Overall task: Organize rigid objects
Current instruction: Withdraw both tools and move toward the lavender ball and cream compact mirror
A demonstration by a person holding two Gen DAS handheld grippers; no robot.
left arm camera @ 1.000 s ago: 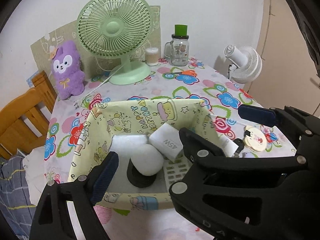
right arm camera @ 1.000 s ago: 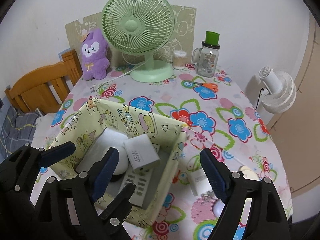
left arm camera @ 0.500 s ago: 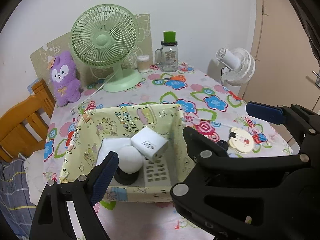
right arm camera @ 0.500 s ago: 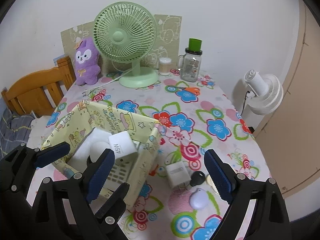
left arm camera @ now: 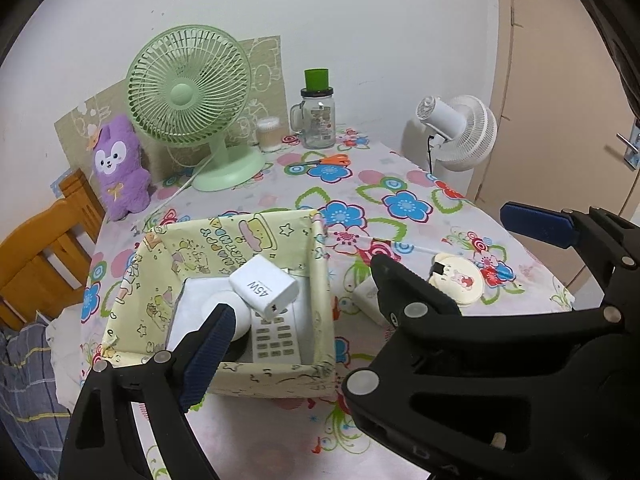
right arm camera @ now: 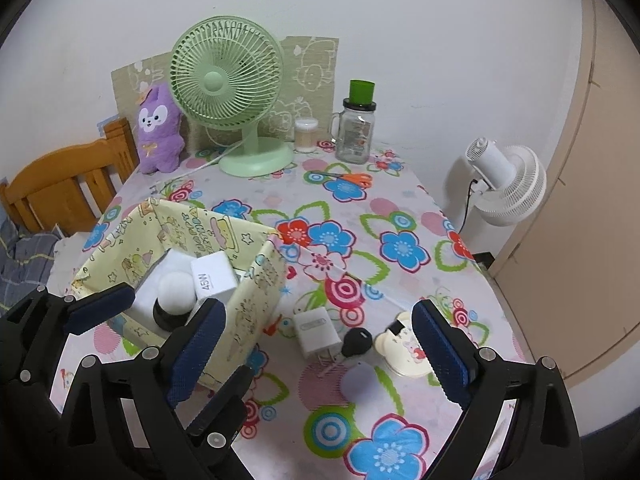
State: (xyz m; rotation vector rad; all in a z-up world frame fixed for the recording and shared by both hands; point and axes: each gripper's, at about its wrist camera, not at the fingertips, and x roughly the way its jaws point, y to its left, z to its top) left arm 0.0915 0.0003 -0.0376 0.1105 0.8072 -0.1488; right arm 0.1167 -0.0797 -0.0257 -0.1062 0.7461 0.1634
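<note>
1. Left claw (right arm camera: pixel 146 316) wide open, empty, above the box (right arm camera: pixel 256 300); 45W charger (right arm camera: pixel 212 278) already inside.
2. Right claw (right arm camera: pixel 316 344) wide open, empty, over white plug adapter (right arm camera: pixel 316 330) on tabletop (right arm camera: pixel 400 208).
3. Suggest: straddle adapter body, avoid black key fob (right arm camera: pixel 357 342) touching it.

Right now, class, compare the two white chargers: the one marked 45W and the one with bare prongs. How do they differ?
The 45W charger sits inside the yellow fabric box; the pronged charger lies outside on the floral tablecloth.
The 45W charger rests tilted atop other items; the pronged charger lies flat.
The pronged charger's metal prongs show; none are visible on the 45W charger.
Both are white, blocky and ungripped.
</note>
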